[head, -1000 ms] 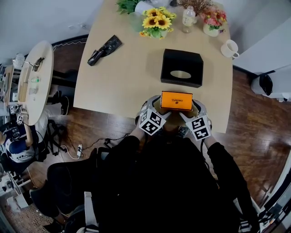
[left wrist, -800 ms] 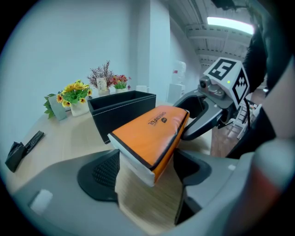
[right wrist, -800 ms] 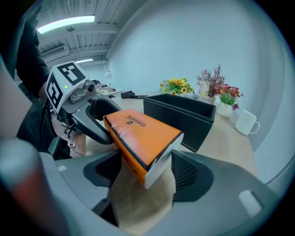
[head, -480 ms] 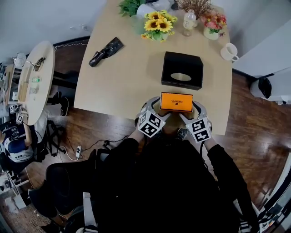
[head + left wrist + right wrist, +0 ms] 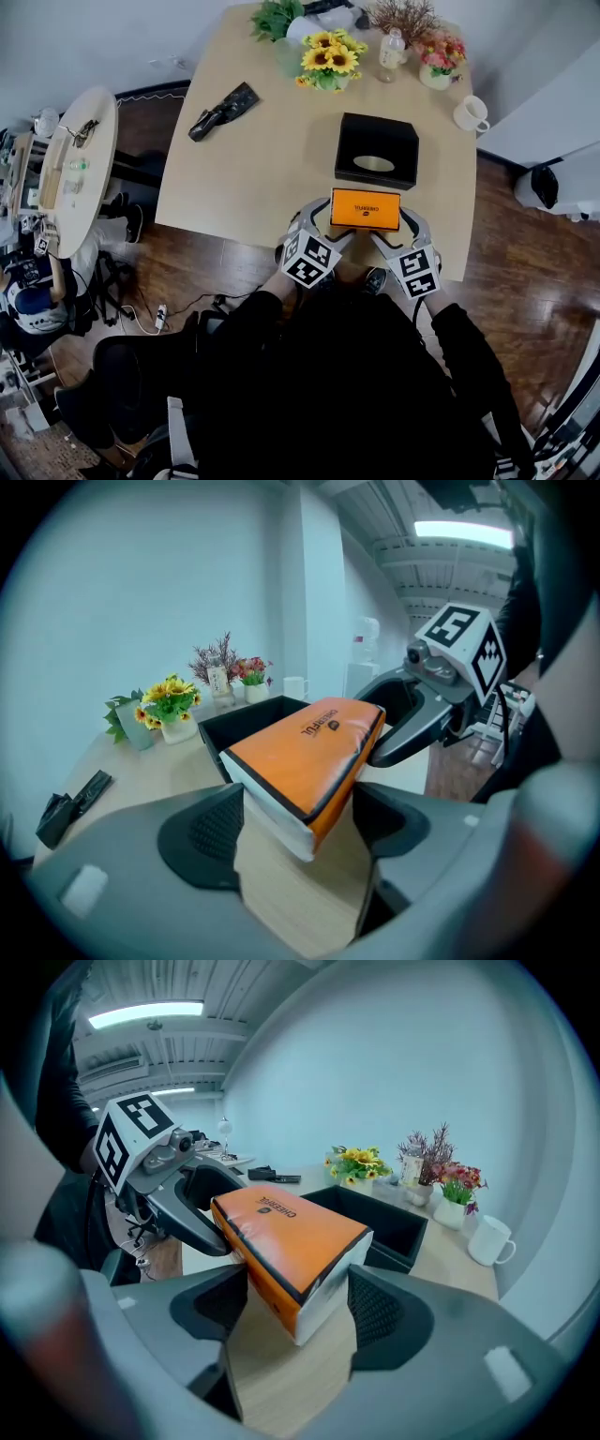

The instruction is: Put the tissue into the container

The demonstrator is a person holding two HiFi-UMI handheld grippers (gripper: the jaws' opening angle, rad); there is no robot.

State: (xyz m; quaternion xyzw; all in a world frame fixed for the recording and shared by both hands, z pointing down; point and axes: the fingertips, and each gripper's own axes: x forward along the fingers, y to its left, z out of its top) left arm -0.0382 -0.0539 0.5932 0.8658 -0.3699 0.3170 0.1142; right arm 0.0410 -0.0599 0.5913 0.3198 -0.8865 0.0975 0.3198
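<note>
An orange tissue pack (image 5: 365,208) is held raised over the worktop's (image 5: 244,178) near edge, just in front of an open black container (image 5: 377,145). The left gripper (image 5: 322,217) and right gripper (image 5: 406,218) each clamp one end between widely spread jaws. The right jaws have just been closing slightly on it. From above, the jaws cover both ends of the pack. Marker cubes (image 5: 309,259) hide the grippers' handles. The container's dark interior is hard to make out.
</note>
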